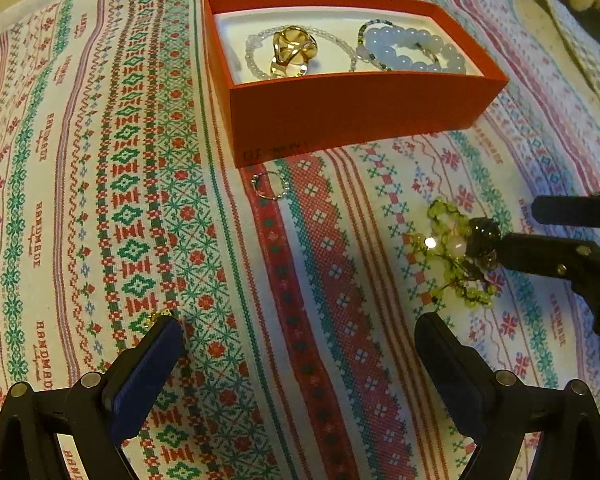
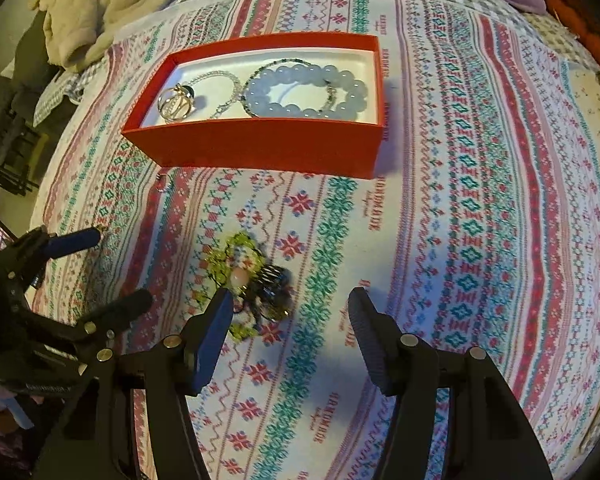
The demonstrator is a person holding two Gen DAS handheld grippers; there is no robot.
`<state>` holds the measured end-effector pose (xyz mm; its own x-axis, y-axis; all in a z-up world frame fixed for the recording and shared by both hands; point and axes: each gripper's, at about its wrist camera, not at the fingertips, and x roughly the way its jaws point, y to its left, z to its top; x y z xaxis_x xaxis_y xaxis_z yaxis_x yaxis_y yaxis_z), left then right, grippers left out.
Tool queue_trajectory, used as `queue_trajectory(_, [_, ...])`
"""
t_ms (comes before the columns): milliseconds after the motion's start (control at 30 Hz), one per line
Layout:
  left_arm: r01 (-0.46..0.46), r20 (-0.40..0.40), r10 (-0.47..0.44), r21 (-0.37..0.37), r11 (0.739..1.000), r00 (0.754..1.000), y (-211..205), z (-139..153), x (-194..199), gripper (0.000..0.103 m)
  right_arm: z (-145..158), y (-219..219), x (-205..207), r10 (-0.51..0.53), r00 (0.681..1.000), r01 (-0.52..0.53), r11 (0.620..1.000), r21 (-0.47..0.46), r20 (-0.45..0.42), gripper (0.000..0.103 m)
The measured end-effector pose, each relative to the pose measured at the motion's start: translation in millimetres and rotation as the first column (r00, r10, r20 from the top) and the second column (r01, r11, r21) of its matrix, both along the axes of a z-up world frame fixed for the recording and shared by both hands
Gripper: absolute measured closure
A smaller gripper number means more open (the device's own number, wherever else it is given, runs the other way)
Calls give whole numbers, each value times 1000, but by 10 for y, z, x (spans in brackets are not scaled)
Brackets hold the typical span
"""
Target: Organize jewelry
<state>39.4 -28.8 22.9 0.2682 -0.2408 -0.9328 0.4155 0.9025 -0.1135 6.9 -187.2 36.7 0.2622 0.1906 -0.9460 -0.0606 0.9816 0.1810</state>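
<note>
my right claw (image 2: 288, 312) hangs over the patterned cloth (image 2: 480, 240) with its jaws apart, gripping nothing. its left finger (image 2: 212, 332) sits just beside the green beaded piece (image 2: 240, 256), which lies tangled with dark beads on the cloth, in front of the red box (image 2: 260, 144) and apart from it. my left claw (image 1: 300, 344) is spread wide too, empty, with a tiny gold bit (image 1: 158, 316) at the tip of its left finger. in the box, on its white lining, lie a pale blue bead bracelet (image 2: 308, 92), a clear bead strand (image 1: 256, 64) and a gold ring (image 1: 292, 50). a small silver ring (image 1: 266, 186) rests on the cloth just in front of the box's near left corner.
</note>
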Motion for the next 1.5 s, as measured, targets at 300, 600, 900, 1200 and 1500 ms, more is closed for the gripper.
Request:
queue_trajectory(300, [0,-8,0,-8,1000,1000,45,-18,4,7,-96,165,118,20,1000,-20,1000,5,-23,72])
queue_trajectory(600, [12,-1,-12,-23,1000,1000,24,33,-19,7,-107,203,156,26,1000,-26,1000,2,-16,89])
queue_trajectory(900, [62,6,-62,-69,996,998,-255,77,-21,18,27,8,40,1,1000,-1,1000,-12,19,89])
queue_trajectory(1200, [120,-19,-125,-153,981,992,-614,45,22,54,56,-160,-52,-18,1000,19,1000,-25,22,89])
queue_trajectory(1500, [116,-91,-135,-186,976,987,-789,-92,7,72,74,-219,-73,-25,999,26,999,-23,22,89])
